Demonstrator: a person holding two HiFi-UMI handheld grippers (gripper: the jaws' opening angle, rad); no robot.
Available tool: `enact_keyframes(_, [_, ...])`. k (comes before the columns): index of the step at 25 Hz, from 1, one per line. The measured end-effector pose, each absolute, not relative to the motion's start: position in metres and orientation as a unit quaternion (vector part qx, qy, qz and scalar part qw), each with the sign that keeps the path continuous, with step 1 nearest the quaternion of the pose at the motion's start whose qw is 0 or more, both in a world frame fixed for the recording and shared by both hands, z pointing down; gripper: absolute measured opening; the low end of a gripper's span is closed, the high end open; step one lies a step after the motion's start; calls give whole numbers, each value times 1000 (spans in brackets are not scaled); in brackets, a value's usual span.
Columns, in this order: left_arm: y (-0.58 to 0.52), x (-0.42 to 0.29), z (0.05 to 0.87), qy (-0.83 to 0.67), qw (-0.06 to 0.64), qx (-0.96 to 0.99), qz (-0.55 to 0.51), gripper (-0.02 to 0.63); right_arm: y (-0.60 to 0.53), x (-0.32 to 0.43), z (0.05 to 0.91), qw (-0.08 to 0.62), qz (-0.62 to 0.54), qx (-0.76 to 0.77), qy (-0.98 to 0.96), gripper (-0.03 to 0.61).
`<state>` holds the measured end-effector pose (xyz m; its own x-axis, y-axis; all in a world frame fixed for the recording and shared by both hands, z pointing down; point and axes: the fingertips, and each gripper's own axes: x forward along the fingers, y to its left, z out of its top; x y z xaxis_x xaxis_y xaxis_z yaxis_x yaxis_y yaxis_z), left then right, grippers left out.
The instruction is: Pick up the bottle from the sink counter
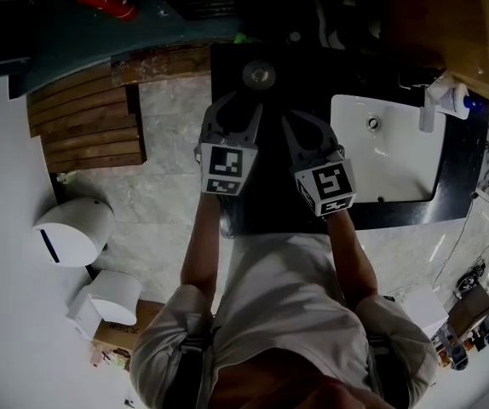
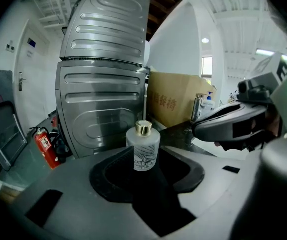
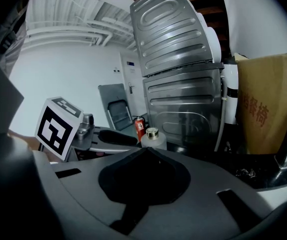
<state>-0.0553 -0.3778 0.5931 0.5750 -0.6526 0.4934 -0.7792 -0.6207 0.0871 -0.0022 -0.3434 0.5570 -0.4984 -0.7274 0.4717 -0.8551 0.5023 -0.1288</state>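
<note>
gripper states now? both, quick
left gripper: open, holding nothing; gold-capped bottle stands at its jaw tips, not gripped.
right gripper: closed, empty.

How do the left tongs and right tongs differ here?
Left tongs stand open; right tongs are shut. The bottle stands close ahead of the left tongs' gap, farther beyond the right tongs' tips. Both are empty, above the dark counter.

A squat, frosted-glass bottle (image 2: 143, 149), marked with a dark line pattern and closed by a gold cap, is seen standing upright, left of the white sink basin (image 1: 387, 147).
</note>
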Motion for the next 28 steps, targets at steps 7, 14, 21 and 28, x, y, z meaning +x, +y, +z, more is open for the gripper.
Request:
enact_keyframes(7, [-387,-51,603,-400,152,877,220,195,-346,0,562,184,180,466,-847,-3])
enact_keyframes(14, [-395,-45,612,-394,157,877,227,262,-349,0,565,185,182,465,-846,-3])
enact_keyframes(21, [-404,-41,619,-387,161,879,229,291,-349,1,567,187,184,465,-846,-3])
enact_keyframes(28, [-410,-33,622,-377,159,881,236,313,-350,3,568,187,187,465,-845,-3])
